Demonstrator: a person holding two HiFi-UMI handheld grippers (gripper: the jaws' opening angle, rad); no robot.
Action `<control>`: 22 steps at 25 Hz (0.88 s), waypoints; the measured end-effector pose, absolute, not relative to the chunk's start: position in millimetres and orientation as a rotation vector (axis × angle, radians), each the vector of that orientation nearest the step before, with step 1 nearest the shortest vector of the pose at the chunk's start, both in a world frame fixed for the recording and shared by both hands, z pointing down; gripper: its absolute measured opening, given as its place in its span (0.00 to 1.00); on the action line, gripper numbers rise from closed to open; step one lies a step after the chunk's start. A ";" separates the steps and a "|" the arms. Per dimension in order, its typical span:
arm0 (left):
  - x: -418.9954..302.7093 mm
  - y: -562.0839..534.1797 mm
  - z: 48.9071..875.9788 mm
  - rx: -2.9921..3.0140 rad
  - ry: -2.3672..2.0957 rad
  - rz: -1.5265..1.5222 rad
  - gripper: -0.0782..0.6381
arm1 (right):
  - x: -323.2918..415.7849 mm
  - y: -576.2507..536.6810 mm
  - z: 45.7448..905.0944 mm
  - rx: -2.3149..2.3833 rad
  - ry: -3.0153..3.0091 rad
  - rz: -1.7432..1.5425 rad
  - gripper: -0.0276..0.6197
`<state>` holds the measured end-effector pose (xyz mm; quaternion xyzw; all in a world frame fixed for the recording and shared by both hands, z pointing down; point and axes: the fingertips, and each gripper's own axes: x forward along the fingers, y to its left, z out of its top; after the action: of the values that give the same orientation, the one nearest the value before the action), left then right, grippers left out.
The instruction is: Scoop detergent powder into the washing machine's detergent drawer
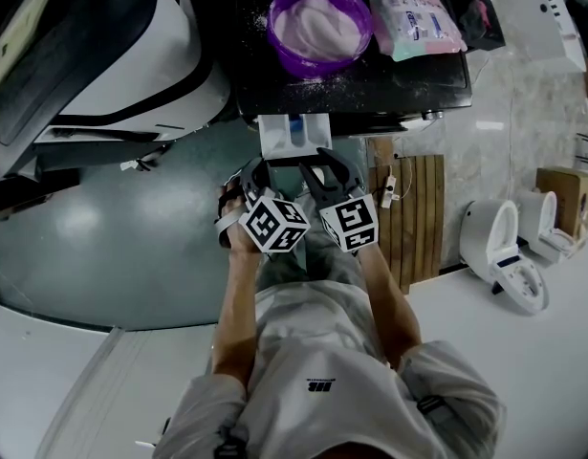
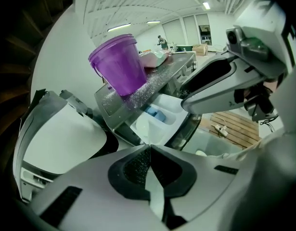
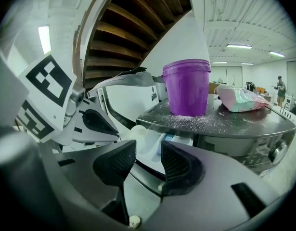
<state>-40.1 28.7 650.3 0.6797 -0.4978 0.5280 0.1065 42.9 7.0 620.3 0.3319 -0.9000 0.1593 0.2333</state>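
A purple tub (image 1: 319, 22) of white detergent powder stands on the dark, powder-strewn washer top (image 1: 408, 79). Below it the white detergent drawer (image 1: 292, 137) is pulled out, with a blue insert inside. Both grippers hover side by side just in front of the drawer. My left gripper (image 1: 256, 172) is shut with nothing in it; its tips (image 2: 150, 148) meet below the drawer (image 2: 157, 117) and tub (image 2: 119, 64). My right gripper (image 1: 326, 166) is open a little and empty (image 3: 148, 160), pointing at the drawer (image 3: 150, 141) under the tub (image 3: 187, 86). I see no scoop.
A pink and blue detergent bag (image 1: 415, 19) lies right of the tub. A white machine (image 1: 102, 55) with a dark door stands at the left. A wooden slat mat (image 1: 418, 208), two white toilets (image 1: 504, 251) and a cardboard box (image 1: 566, 194) sit at the right.
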 end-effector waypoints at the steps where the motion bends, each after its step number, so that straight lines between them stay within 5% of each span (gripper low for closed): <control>1: -39.8 28.8 651.4 2.004 -1.463 1.556 0.13 | 42.8 7.0 620.6 0.914 -2.471 0.436 0.29; 9: -41.2 26.8 652.2 2.018 -1.460 1.515 0.13 | 42.2 6.6 618.7 0.929 -2.461 0.418 0.29; 22: -40.0 22.7 611.0 2.183 -1.535 1.014 0.13 | 45.4 6.3 581.0 1.017 -2.471 0.318 0.29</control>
<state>-40.0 22.7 611.0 0.7568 -0.5321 0.3517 0.1429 45.4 6.3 581.0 0.3684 -0.8951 0.1150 0.2234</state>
